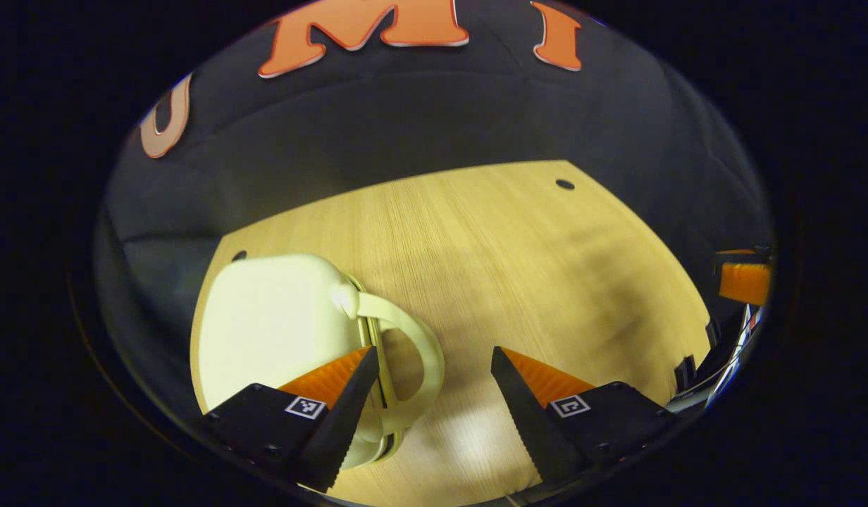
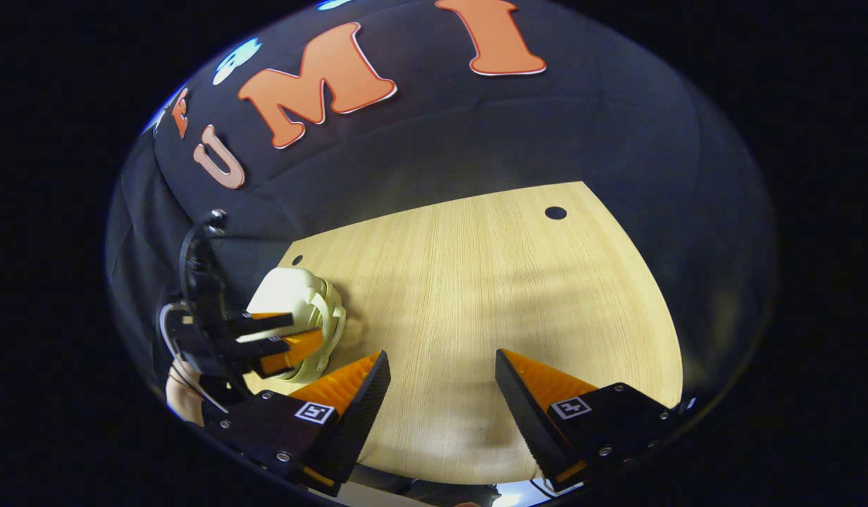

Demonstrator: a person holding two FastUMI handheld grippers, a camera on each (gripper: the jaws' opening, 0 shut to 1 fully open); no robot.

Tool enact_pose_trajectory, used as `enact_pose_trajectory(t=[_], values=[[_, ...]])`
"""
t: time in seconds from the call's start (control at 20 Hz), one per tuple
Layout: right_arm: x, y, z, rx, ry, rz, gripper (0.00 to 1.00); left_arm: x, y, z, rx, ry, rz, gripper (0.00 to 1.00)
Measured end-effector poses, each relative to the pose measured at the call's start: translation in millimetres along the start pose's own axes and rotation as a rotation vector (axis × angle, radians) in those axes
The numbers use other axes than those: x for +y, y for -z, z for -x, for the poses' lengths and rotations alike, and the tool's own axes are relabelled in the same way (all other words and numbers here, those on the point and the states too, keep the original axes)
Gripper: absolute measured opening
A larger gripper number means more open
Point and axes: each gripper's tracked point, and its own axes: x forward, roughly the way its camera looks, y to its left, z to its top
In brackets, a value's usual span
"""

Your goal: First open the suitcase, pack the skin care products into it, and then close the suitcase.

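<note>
The small cream suitcase [image 1: 272,317] sits shut at the counter's [image 1: 518,260] left edge; it looks rigid, light and smooth, so its looped handle [image 1: 413,352] seems the surest hold. The left gripper [image 1: 432,394] has its fingers wide apart around nothing, just beside that handle, and the right gripper [image 2: 442,394] likewise gapes empty over bare counter.

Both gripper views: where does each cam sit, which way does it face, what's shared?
Left gripper view: rides the left gripper, faces forward and down along its open fingers at the cream suitcase and its handle on the wooden table.
Right gripper view: rides the right gripper, looks across the table; the left gripper and part of a hand show at the suitcase.
Shared: table, suitcase, booth wall.
</note>
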Motion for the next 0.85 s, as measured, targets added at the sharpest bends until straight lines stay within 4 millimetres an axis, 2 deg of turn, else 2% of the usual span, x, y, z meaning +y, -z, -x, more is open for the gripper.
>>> enact_pose_trajectory(t=[0.15,0.25,0.3,0.35,0.5,0.6,0.7,0.75,0.8,0.85], values=[[11.2,-17.8,7.3,-0.079,0.03,0.049,0.96,16.3,-55.3,38.0,-0.177,-0.017,0.054,0.99],[23.4,-34.1,15.0,-0.161,0.033,0.073,0.96,10.8,-74.0,47.4,-0.285,0.015,0.089,0.99],[31.3,-44.1,21.2,-0.208,0.033,0.083,0.96,12.6,-86.2,64.4,-0.337,0.034,0.103,0.99],[41.4,-50.8,27.2,-0.25,0.034,0.09,0.96,4.1,-88.1,60.6,-0.356,0.078,0.11,0.99],[63.4,-61.4,50.1,-0.361,0.034,0.113,0.96,2.1,-100.4,87.2,-0.432,0.145,0.12,0.98],[75.3,-60.3,61.6,-0.407,0.045,0.128,0.96,14.7,-110.2,102.9,-0.519,0.089,0.072,0.98],[87.1,-57.8,68.8,-0.453,0.044,0.139,0.96,35.3,-121.4,116.5,-0.613,0.009,0.038,0.98],[92.0,-54.0,70.2,-0.465,0.047,0.143,0.95,42.2,-120.9,122.6,-0.643,-0.013,0.044,0.98],[97.7,-50.2,71.3,-0.474,0.047,0.148,1.0,44.6,-118.7,128.0,-0.665,-0.011,0.053,0.98],[100.9,-46.3,72.5,-0.477,0.051,0.151,0.96,47.5,-115.0,134.8,-0.681,-0.011,0.071,0.98]])
